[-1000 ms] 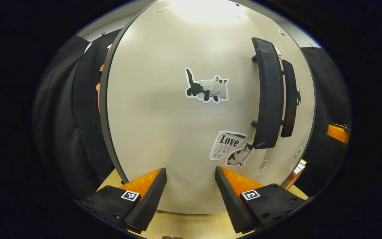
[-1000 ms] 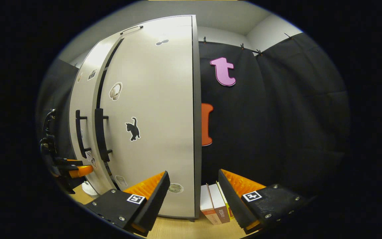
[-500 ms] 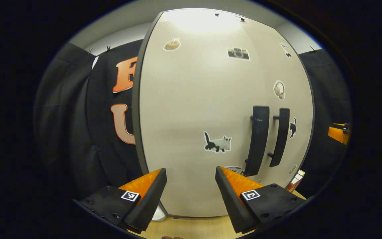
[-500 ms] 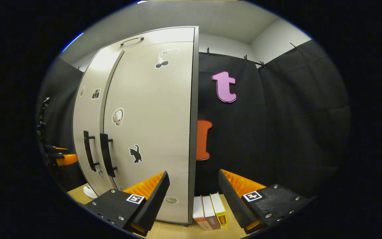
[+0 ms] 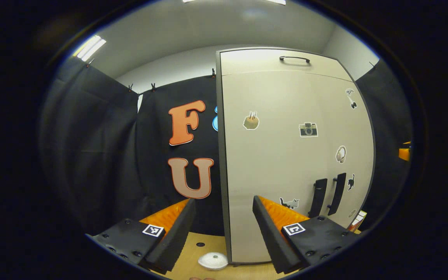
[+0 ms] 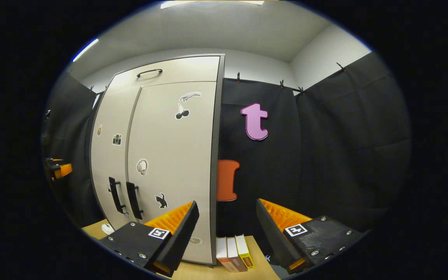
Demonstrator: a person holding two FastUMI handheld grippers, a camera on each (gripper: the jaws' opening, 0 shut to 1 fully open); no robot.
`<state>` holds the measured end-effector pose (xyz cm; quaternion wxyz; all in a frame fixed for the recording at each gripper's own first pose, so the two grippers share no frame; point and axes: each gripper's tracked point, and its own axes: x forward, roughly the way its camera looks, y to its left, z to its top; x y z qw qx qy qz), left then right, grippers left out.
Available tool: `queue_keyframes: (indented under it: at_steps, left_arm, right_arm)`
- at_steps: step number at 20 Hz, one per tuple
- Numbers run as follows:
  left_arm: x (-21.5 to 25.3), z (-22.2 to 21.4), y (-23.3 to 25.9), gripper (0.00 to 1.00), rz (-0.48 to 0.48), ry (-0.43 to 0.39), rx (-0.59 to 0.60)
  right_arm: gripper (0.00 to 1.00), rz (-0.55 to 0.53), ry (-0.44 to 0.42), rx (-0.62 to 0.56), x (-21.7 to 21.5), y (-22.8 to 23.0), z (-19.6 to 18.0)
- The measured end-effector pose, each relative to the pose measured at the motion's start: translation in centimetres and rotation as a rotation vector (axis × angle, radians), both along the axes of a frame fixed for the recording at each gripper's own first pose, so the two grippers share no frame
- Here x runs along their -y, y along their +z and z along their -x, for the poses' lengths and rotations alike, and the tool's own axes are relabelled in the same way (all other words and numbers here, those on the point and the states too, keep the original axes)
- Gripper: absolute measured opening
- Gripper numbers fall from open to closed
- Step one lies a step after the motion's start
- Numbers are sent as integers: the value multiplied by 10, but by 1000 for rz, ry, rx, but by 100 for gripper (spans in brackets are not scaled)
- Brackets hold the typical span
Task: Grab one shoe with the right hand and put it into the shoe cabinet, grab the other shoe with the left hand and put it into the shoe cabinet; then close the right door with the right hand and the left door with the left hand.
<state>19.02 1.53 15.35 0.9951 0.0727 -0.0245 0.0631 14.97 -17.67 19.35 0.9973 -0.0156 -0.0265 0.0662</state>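
Left claw (image 5: 221,229): fingers spread wide, nothing between them. It stands in front of the shoe cabinet (image 5: 286,155), off that cabinet's left edge and clear of it.

Right claw (image 6: 227,229): equally wide apart, holding nothing. It stands off the cabinet's right edge, also clear of it.

Shoe cabinet: pale, upright, on the wooden surface (image 5: 193,251).
- Left door (image 5: 263,163) and right door (image 6: 169,155) lie flush with the front.
- The two dark handles (image 5: 327,192) stand side by side at the centre seam, low on the doors.
- No gap shows at the seam.
- Shoes: judged to be inside the cabinet behind the doors; they cannot be checked from here.

Other items, placed by the cabinet:
- a small white round object (image 5: 213,260) on the surface just beside its left foot;
- a short row of books (image 6: 233,252) upright just beside its right foot;
- a small handle (image 6: 149,72) on the top panel above the doors.

Step in hand, as judged: task at or near its end, both claws standing off from closed doors.

To do it well:
- keep both claws spread and away from the handles, so neither finger hooks a door open;
- retreat straight, steering the right claw clear of the books and the left clear of the white object.
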Motion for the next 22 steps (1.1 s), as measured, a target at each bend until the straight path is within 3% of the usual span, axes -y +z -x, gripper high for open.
queue_keyframes:
  at_steps: [5,10,16,22]
  left_arm:
    - [-20,17,-11,95,46,-18,-39]
    - [-51,30,-5,94,35,-16,-28]
    - [-73,42,1,95,11,-51,-22]
    - [-101,60,18,94,122,-88,-19]
  right_arm:
    - [92,9,5,-6,-14,6,23]
    - [92,-8,27,-18,-30,14,49]
    - [92,9,-36,-14,-28,27,89]
    - [92,-20,-57,8,-36,31,117]
